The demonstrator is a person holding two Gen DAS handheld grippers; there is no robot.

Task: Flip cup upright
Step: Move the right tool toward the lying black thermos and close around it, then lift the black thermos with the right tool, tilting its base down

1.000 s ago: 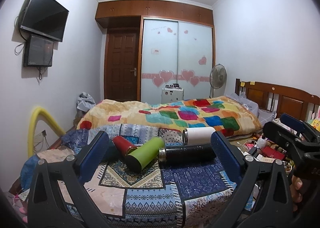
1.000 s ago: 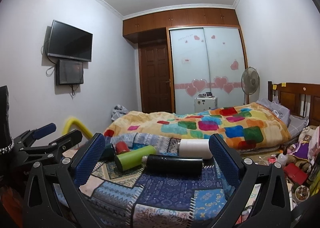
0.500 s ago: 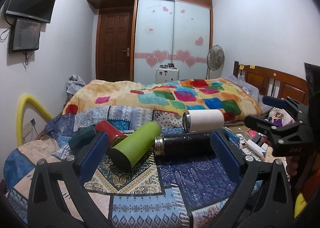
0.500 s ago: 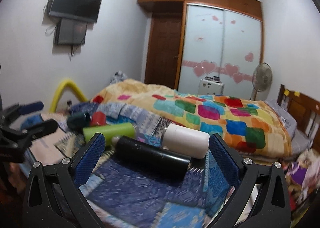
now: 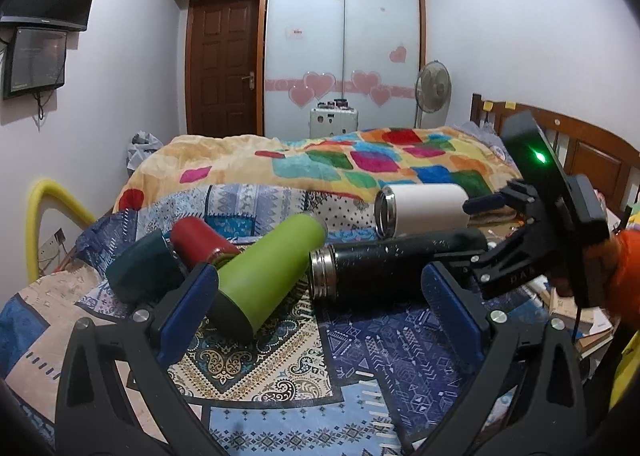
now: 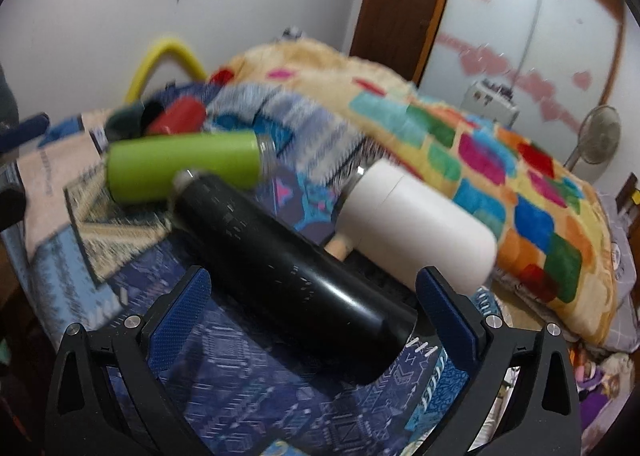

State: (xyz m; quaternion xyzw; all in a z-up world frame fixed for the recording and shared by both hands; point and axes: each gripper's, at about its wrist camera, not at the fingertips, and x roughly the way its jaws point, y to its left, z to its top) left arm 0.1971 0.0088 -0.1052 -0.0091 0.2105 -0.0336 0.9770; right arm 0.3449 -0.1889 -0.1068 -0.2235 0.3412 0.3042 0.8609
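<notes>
Several cups lie on their sides on a patterned cloth (image 5: 384,352): a long black flask (image 5: 392,266) (image 6: 288,272), a green cup (image 5: 268,268) (image 6: 180,165), a white cup (image 5: 424,207) (image 6: 416,219), a red cup (image 5: 202,242) (image 6: 178,117) and a dark teal cup (image 5: 142,272). My left gripper (image 5: 320,308) is open, just in front of the green cup and the flask's mouth. My right gripper (image 6: 312,316) is open, its jaws on either side of the flask's closed end. The right gripper's body (image 5: 536,256) shows at the right of the left wrist view.
A colourful quilt (image 5: 360,163) covers the bed behind the cups. A yellow foam tube (image 5: 40,215) stands at the left by the wall. Cluttered items (image 5: 568,304) lie at the right, below the wooden headboard (image 5: 592,151).
Both grippers moved forward and down toward the cups. The right gripper swung in from the right and now straddles the black flask's closed end. The cups have not moved.
</notes>
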